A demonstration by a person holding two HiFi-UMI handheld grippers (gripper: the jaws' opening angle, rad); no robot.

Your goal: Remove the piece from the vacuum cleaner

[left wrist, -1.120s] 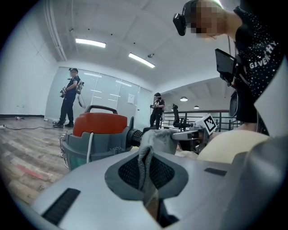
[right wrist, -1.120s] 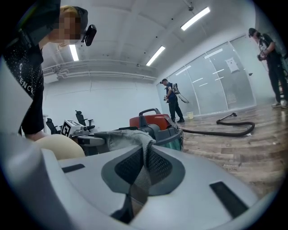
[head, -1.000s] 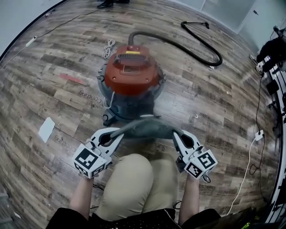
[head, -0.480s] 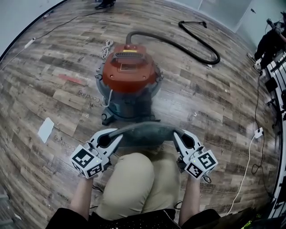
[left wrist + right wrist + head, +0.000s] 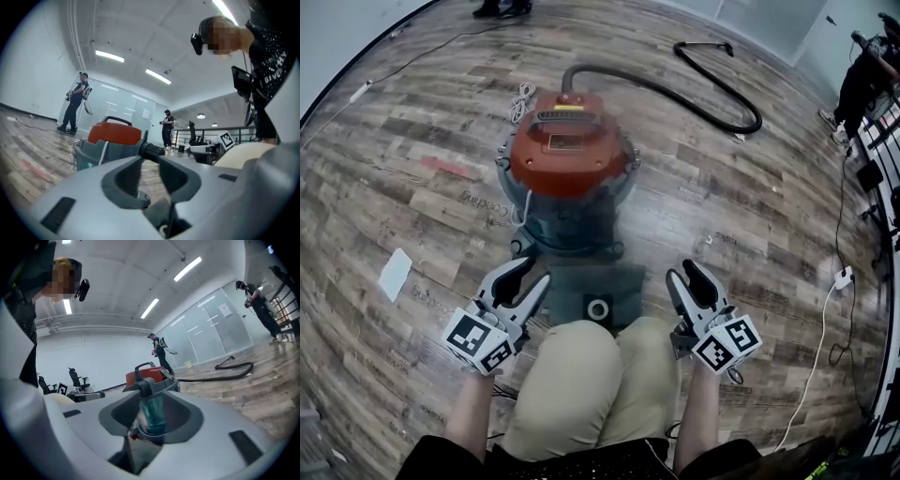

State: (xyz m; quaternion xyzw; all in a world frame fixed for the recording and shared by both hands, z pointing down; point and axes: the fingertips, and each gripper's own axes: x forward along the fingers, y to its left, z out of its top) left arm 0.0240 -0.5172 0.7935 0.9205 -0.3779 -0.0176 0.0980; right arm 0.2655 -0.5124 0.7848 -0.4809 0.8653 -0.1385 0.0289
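Release done: left hand-held gripper point(image 5: 536, 271) & right hand-held gripper point(image 5: 680, 271), jaws just opening, hold nothing, and gray piece point(image 5: 581, 286) lies flat on floor point(image 5: 750, 234) btwn them, just in front of vacuum cleaner point(image 5: 570, 169), so removal looks finished.

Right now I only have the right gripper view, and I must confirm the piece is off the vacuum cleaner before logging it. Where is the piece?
Observer: The grey piece lies flat on the floor between the vacuum cleaner and the person's knees, its ring opening facing up.
Operator: Do the left tongs hold it?
Observer: No. The left gripper's tongs have just been opening; they stand apart beside its left edge, nothing between them.
Operator: Anything loose nearby?
Observer: A white sheet lies on the floor, left of the left gripper.
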